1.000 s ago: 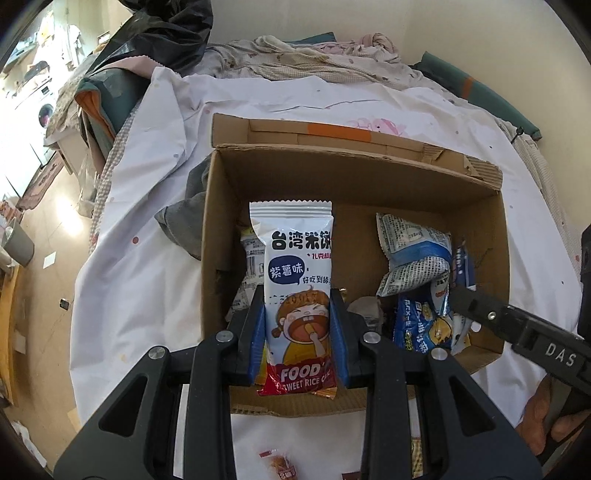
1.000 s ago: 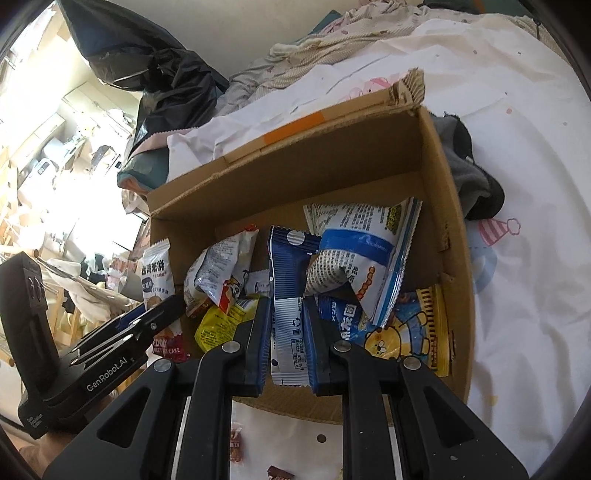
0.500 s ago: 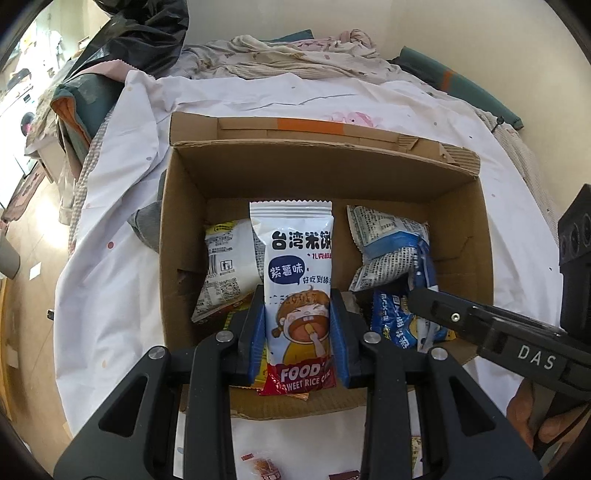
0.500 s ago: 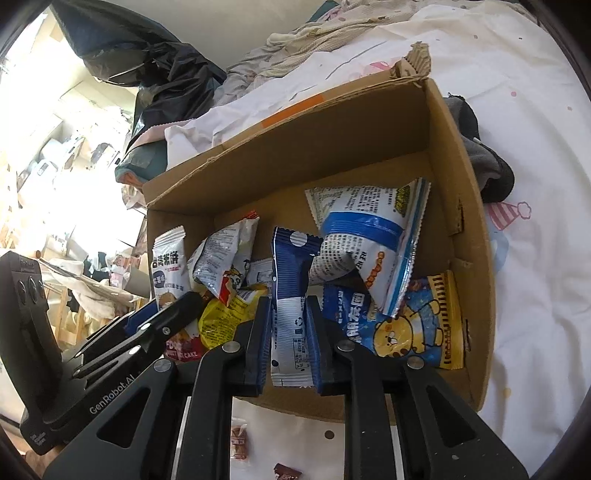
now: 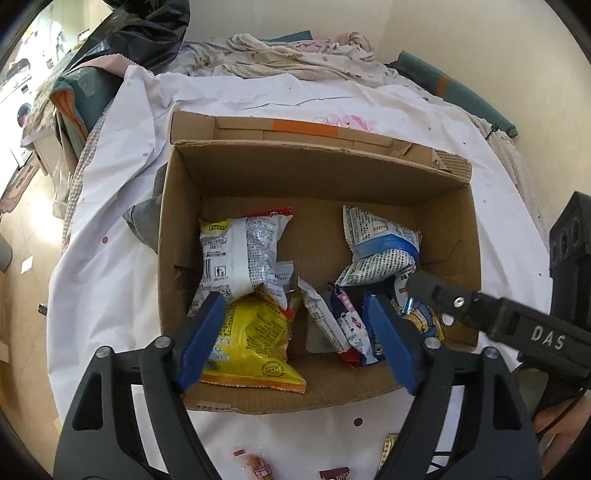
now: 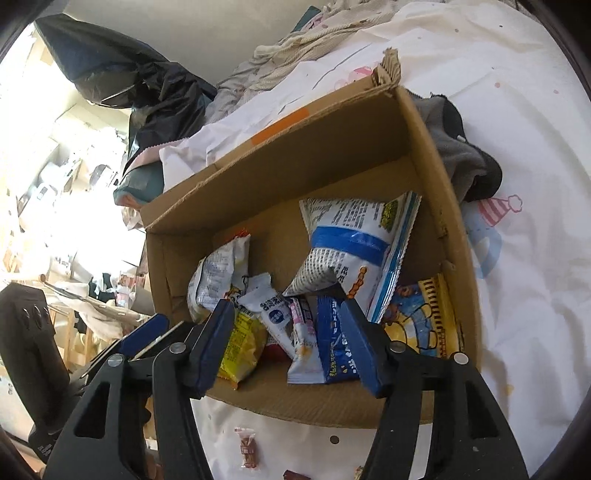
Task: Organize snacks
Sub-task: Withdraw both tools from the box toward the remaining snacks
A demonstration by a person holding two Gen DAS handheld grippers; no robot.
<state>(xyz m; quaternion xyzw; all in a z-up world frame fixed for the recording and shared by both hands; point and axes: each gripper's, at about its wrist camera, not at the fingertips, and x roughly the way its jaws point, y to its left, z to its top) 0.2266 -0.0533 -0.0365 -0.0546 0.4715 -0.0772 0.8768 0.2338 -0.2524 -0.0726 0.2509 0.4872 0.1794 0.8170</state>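
An open cardboard box (image 5: 314, 177) (image 6: 332, 147) on a white sheet holds several snack packets. My left gripper (image 5: 295, 317) is open and empty over the box's near edge, above a yellow packet (image 5: 251, 339). The white rice-cake packet (image 5: 321, 314) lies inside the box. My right gripper (image 6: 288, 325) is open and empty over the near edge; the blue packet (image 6: 334, 339) lies between its fingers in the box. A white-and-blue bag (image 5: 376, 247) (image 6: 347, 251) leans at the right. The right gripper's finger (image 5: 480, 314) shows in the left wrist view.
Small wrapped snacks (image 5: 255, 461) (image 6: 247, 446) lie on the sheet in front of the box. A grey cloth (image 6: 461, 155) lies beside the box. A black bag (image 5: 140, 33) and crumpled bedding (image 5: 295, 55) sit behind. The bed edge drops to the floor at left.
Both grippers opened. The left let go of the rice-cake packet and the right let go of the blue packet; both packets dropped into the box.
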